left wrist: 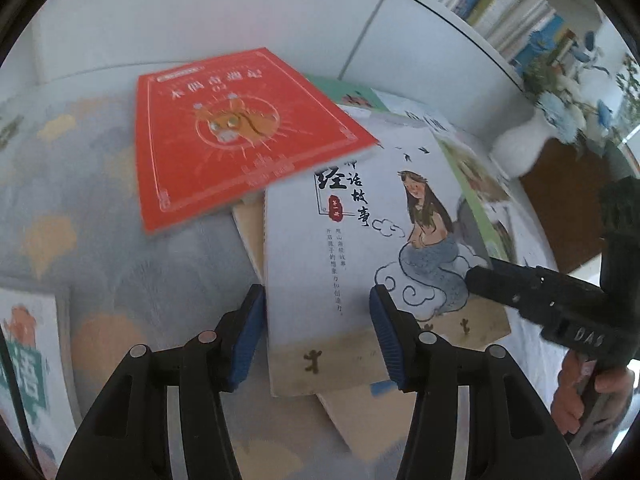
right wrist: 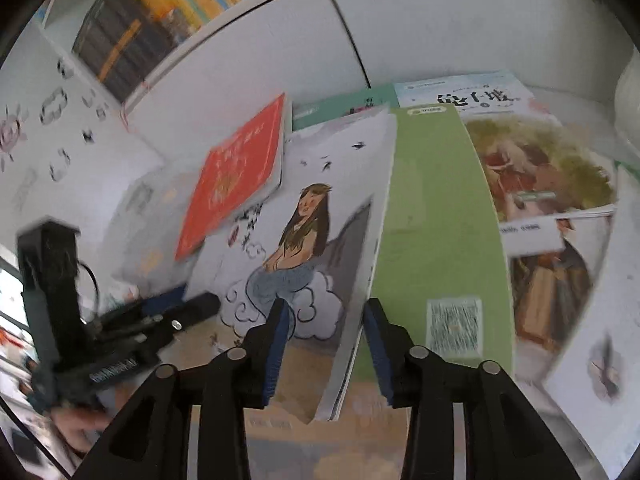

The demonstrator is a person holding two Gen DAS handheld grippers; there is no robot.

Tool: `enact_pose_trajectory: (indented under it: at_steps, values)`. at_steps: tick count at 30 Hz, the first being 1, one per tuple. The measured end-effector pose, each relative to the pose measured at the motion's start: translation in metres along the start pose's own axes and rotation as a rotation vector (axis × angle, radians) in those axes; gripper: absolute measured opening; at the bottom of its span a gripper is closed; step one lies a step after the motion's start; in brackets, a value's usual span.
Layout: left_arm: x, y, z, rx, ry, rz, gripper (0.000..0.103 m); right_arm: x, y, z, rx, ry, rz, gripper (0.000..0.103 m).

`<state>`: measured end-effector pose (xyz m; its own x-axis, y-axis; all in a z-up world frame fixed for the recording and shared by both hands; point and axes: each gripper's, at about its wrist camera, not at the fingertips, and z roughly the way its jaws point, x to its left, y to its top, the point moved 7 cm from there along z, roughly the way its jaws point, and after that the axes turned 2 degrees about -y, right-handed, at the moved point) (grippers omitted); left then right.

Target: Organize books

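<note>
Judging by its thin, slightly bowed cover, the mermaid book [left wrist: 360, 240] is taken to be a light, flexible paperback with a smooth, probably slippery face; a hold is best taken at its near lower edge, close to the spine, where it is stiffest. It is seen lying atop a loose pile on a soft, pastel-patterned cloth, with the red book [left wrist: 236, 136] resting partly on its far corner and a green book [right wrist: 436, 240] just beside it. The left hand-held gripper [left wrist: 318, 336] is spread, its blue ribbed pads either side of the book's lower edge without pressing. The right hand-held gripper [right wrist: 324, 344] is likewise parted around the book's edge, though contact there cannot be judged through the blur
</note>
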<state>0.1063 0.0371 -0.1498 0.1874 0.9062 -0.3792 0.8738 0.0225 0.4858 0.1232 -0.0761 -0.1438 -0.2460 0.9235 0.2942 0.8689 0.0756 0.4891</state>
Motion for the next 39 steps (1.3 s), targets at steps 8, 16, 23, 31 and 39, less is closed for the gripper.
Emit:
enact_pose_trajectory:
  at_steps: [8,16,23,31,39]
  values:
    - [-0.025,-0.088,-0.04,0.11,-0.085,0.062,0.049,0.012,-0.089,-0.027,0.138,0.014,-0.042,0.044]
    - [-0.01,-0.103,-0.051,0.084,-0.089,0.066,0.049,0.003,-0.148,-0.047,0.181,0.262,-0.014,0.048]
    - [-0.002,-0.085,-0.039,0.02,-0.177,0.039,0.047,-0.014,-0.119,-0.025,0.153,0.45,0.093,0.044]
    - [-0.003,-0.085,-0.038,-0.057,-0.113,0.092,0.034,-0.023,-0.114,-0.017,0.034,0.489,0.101,0.015]
    - [-0.002,-0.086,-0.039,-0.073,-0.112,0.112,0.034,-0.01,-0.113,-0.019,0.002,0.463,0.032,0.018]
